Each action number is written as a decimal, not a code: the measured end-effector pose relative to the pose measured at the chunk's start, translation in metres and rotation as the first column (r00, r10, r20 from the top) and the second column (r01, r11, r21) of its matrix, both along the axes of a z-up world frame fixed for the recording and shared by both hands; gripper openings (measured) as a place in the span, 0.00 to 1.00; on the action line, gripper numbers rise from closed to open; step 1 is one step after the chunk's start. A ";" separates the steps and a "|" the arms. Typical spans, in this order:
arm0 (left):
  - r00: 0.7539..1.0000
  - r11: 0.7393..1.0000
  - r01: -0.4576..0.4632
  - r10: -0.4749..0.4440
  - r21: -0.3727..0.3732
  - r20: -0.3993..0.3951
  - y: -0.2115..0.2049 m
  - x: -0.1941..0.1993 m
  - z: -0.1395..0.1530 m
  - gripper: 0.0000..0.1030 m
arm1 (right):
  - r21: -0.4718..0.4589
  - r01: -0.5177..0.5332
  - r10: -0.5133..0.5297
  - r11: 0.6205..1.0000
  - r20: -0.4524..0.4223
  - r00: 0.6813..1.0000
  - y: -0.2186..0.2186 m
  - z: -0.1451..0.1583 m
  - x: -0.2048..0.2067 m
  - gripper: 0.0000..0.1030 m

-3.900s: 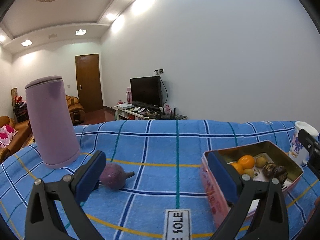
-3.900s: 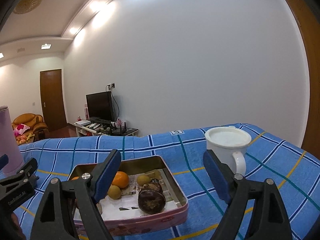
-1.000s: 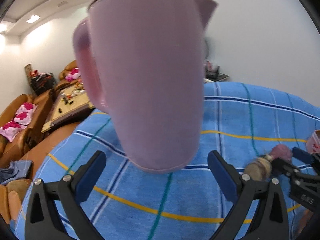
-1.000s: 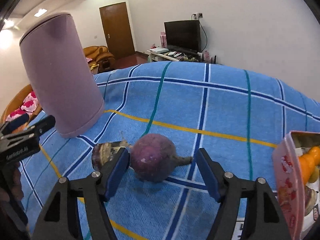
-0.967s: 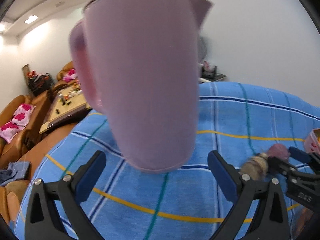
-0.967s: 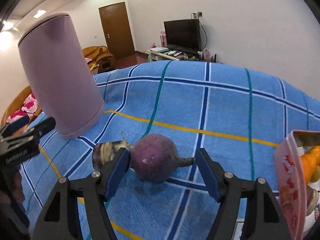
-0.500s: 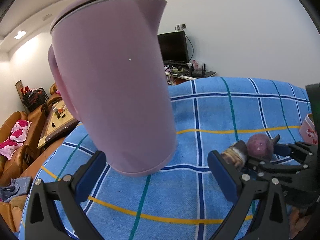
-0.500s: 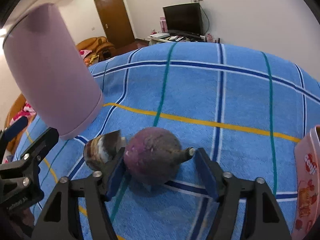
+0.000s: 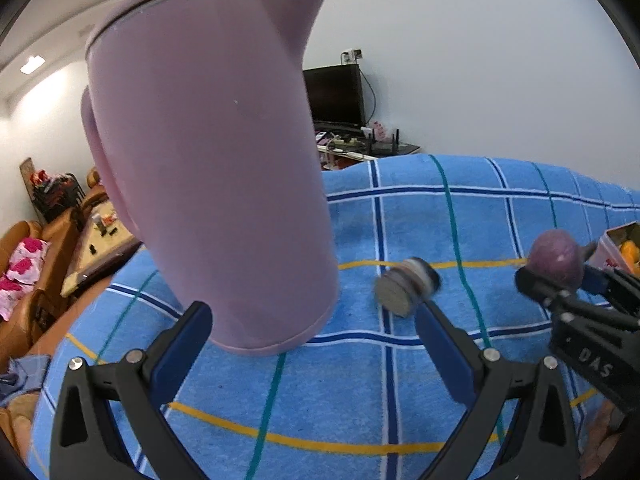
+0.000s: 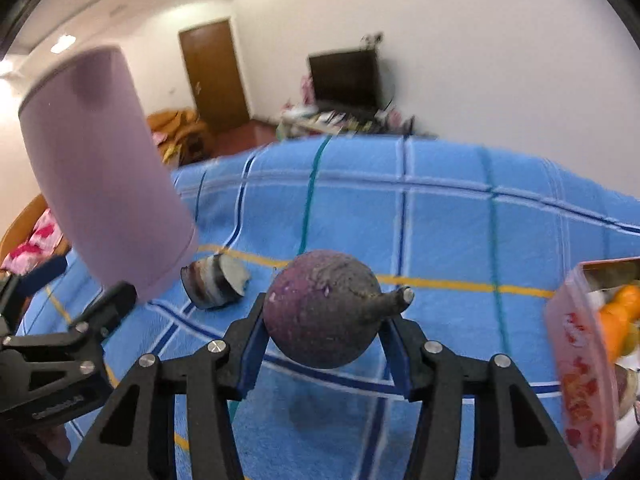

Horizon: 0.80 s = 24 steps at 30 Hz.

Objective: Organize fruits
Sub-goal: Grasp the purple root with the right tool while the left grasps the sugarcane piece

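the purple fruit (image 10: 320,314) is held between the pads of the right tongs (image 10: 322,344), which are closed onto its sides, and it is seen raised clear of the blue checked cloth (image 10: 440,216) covering the surface. it is round, dull and rough-skinned, purple mottled with grey, with a short stubby stem pointing to the right. it is judged firm and moderately light; the rind looks stiff enough to take a squeeze, but the roundness is likely to let it roll or pivot in the pads, so a hold across the widest part, away from the stem, is judged safest. a second piece, a banded brown and grey fruit (image 10: 216,282) with a flat pale cut face, lies on the cloth just beside the smooth matte lilac jug (image 9: 208,168). the left tongs (image 9: 312,340) are spread wide and empty in front of the jug. at the right edge a pink printed tin (image 10: 576,364) is seen, with orange fruit (image 10: 618,308) inside it.
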State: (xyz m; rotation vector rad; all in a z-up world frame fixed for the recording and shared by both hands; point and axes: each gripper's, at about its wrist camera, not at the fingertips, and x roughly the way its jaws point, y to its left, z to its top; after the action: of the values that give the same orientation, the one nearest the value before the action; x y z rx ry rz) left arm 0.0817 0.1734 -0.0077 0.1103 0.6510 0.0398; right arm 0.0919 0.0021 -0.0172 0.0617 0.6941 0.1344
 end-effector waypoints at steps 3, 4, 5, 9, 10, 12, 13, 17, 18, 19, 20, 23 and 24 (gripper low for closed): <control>0.999 0.999 0.036 -0.036 -0.029 0.008 -0.004 0.002 -0.002 1.00 | -0.009 0.040 -0.040 0.999 0.058 0.998 -0.004 0.009 -0.010 0.52; 0.999 0.998 0.052 -0.051 -0.034 0.011 -0.007 0.002 -0.003 1.00 | -0.012 0.053 -0.052 0.999 0.075 0.996 -0.006 0.011 -0.014 0.52; 0.998 0.997 0.063 -0.062 -0.034 0.013 -0.009 0.003 -0.003 1.00 | -0.014 0.060 -0.058 0.998 0.084 0.995 -0.007 0.012 -0.016 0.52; 0.996 0.993 0.094 -0.095 -0.064 0.001 -0.016 0.011 -0.004 1.00 | -0.011 0.076 -0.075 0.997 0.107 0.991 -0.013 0.017 -0.021 0.52; 0.994 0.990 0.108 -0.110 -0.096 -0.020 -0.019 0.016 -0.004 1.00 | -0.005 0.076 -0.075 0.997 0.104 0.992 -0.014 0.016 -0.020 0.52; 0.990 0.988 0.128 -0.133 -0.092 -0.049 -0.029 0.024 -0.003 0.98 | 0.014 0.074 -0.075 0.997 0.090 0.993 -0.018 0.016 -0.017 0.52; 0.989 0.989 0.130 -0.134 -0.069 -0.056 -0.034 0.029 -0.003 0.97 | 0.020 0.075 -0.077 0.997 0.085 0.993 -0.019 0.015 -0.018 0.52; 0.988 0.994 0.104 -0.099 0.034 -0.118 -0.056 0.053 -0.012 0.92 | 0.060 0.086 -0.089 0.994 0.048 0.995 -0.026 0.009 -0.008 0.52; 0.988 0.996 0.082 -0.076 0.036 -0.134 -0.058 0.058 -0.015 0.88 | 0.067 0.092 -0.095 0.994 0.041 0.995 -0.028 0.008 -0.007 0.52; 0.987 0.998 0.061 -0.056 0.029 -0.153 -0.059 0.063 -0.018 0.85 | 0.071 0.098 -0.101 0.993 0.038 0.994 -0.029 0.007 -0.006 0.52; 0.984 0.999 0.040 -0.037 0.013 -0.174 -0.057 0.067 -0.021 0.83 | 0.071 0.105 -0.108 0.992 0.038 0.993 -0.030 0.006 -0.005 0.52; 0.973 0.998 -0.040 0.026 -0.056 -0.229 -0.052 0.078 -0.030 0.79 | 0.060 0.139 -0.142 0.988 0.046 0.989 -0.037 0.007 -0.001 0.52; 0.971 0.996 -0.059 0.041 -0.071 -0.236 -0.051 0.081 -0.033 0.78 | 0.062 0.145 -0.147 0.988 0.045 0.988 -0.039 0.006 0.000 0.52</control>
State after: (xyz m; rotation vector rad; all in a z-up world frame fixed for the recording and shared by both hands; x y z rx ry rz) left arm 0.1623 0.1220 -0.0403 0.0234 0.8905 0.0506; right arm 0.0923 -0.0368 -0.0107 0.1647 0.6343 0.0154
